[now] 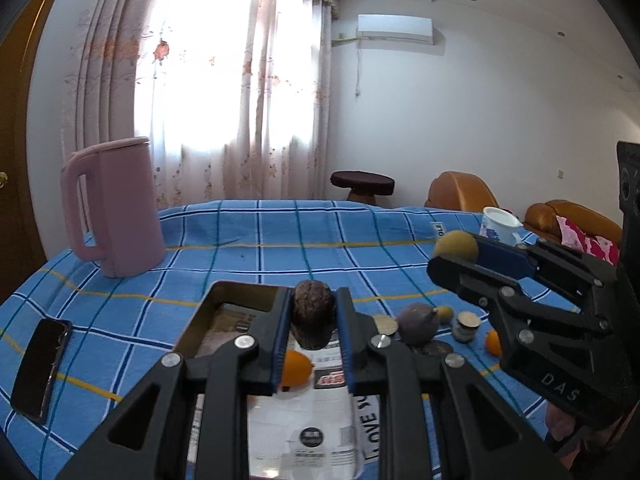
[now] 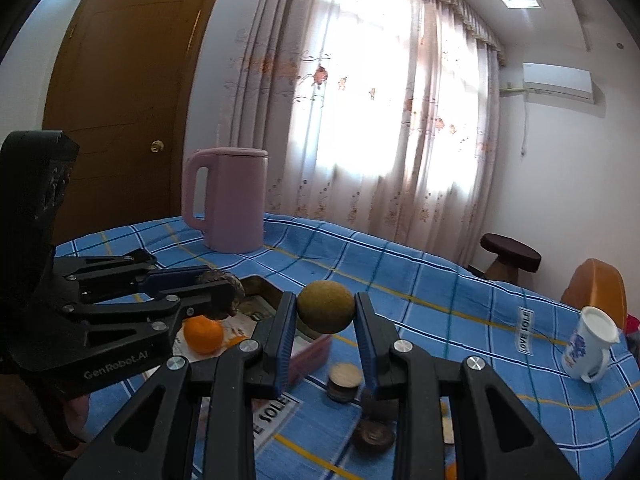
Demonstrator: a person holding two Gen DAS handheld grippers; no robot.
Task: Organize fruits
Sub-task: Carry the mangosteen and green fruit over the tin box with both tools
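Observation:
My left gripper (image 1: pixel 313 308) is shut on a wrinkled dark brown fruit (image 1: pixel 312 314) and holds it above a shallow metal tray (image 1: pixel 240 292) lined with paper. An orange (image 1: pixel 295 368) lies in the tray under it; it also shows in the right wrist view (image 2: pixel 203 334). My right gripper (image 2: pixel 325 308) is shut on a round olive-brown fruit (image 2: pixel 326 306), held above the tray's right edge; that gripper also shows in the left wrist view (image 1: pixel 456 246). A purple fruit (image 1: pixel 418 323) and another small orange (image 1: pixel 494 342) lie on the blue checked cloth (image 1: pixel 280 248) to the right.
A pink kettle (image 1: pixel 114 208) stands at the back left. A black phone (image 1: pixel 40 368) lies at the left edge. A white printed cup (image 2: pixel 590 344) leans at the right. Small round jars (image 1: pixel 466 326) sit near the purple fruit. A stool (image 1: pixel 362 184) and orange chairs stand behind.

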